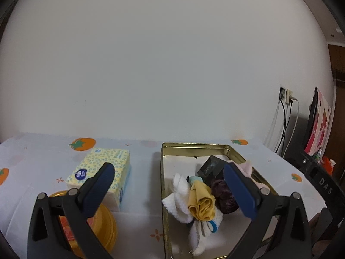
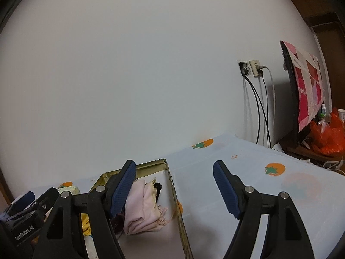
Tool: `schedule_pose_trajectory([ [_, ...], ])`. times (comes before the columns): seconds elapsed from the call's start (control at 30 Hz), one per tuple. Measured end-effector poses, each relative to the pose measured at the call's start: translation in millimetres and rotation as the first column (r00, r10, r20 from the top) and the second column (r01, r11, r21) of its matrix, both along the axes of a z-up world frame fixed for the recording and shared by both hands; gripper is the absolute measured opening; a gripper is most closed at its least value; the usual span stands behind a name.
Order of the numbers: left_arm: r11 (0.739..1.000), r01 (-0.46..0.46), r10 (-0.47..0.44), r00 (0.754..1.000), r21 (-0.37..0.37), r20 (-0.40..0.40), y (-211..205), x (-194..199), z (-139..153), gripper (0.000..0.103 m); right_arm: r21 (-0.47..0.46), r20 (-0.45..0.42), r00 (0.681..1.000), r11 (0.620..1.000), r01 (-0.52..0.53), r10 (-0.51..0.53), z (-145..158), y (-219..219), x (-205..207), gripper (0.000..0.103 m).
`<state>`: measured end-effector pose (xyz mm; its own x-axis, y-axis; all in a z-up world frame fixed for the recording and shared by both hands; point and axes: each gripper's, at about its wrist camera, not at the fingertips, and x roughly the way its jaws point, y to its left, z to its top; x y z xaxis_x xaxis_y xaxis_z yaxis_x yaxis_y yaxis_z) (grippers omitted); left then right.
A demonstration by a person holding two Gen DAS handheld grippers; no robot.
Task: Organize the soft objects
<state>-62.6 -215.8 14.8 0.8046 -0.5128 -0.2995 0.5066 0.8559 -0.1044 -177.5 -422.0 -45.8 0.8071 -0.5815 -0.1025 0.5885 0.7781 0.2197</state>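
Nearest in the left wrist view, the left gripper point(image 1: 169, 178) hangs above the bench point(image 1: 140, 222) with its jaws wide and nothing between them. Under its left finger sits a yellow round lid point(image 1: 107, 222), partly hidden. Just beyond it lies a yellow tissue pack point(image 1: 101, 168), resting flat on the fruit-printed cloth.

Between the jaws and a little further stands the golden metal tin point(image 1: 163, 194), open at the top. The soft objects are gathered inside it: a white cloth point(image 1: 180, 198), a mustard-yellow rolled cloth point(image 1: 201, 202), a dark maroon cloth point(image 1: 224, 198) and a pink cloth point(image 2: 140, 205). A small black box point(image 1: 210, 167) lies behind them. The pieces are heaped loosely and not folded, so the sorting is probably not finished.

The right gripper point(image 2: 174, 185) hovers over the tin's right wall, jaws also wide and empty. Its left finger is above the pink cloth, which seems the likely next thing to be taken.

Furthest, on the wall, a power socket point(image 2: 254, 68) holds hanging cables.
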Motion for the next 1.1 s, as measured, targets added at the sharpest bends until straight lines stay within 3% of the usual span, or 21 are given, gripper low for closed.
schedule_pose_trajectory([
  [0.23,0.999,-0.024,0.022,0.999,0.038,0.045,-4,-5,-1,0.102,0.008,0.012,1.0,1.0,0.023,-0.023,0,0,-3,0.076],
  [0.6,0.995,-0.046,0.037,0.994,0.084,0.107,-10,-13,-5,0.102,-0.139,-0.037,0.998,0.99,0.039,-0.044,4,32,6,0.078],
  [1.1,0.996,-0.059,0.05,0.992,0.069,0.118,-5,-17,-3,0.103,-0.158,0.007,0.998,0.986,0.059,-0.058,8,35,-3,0.081],
])
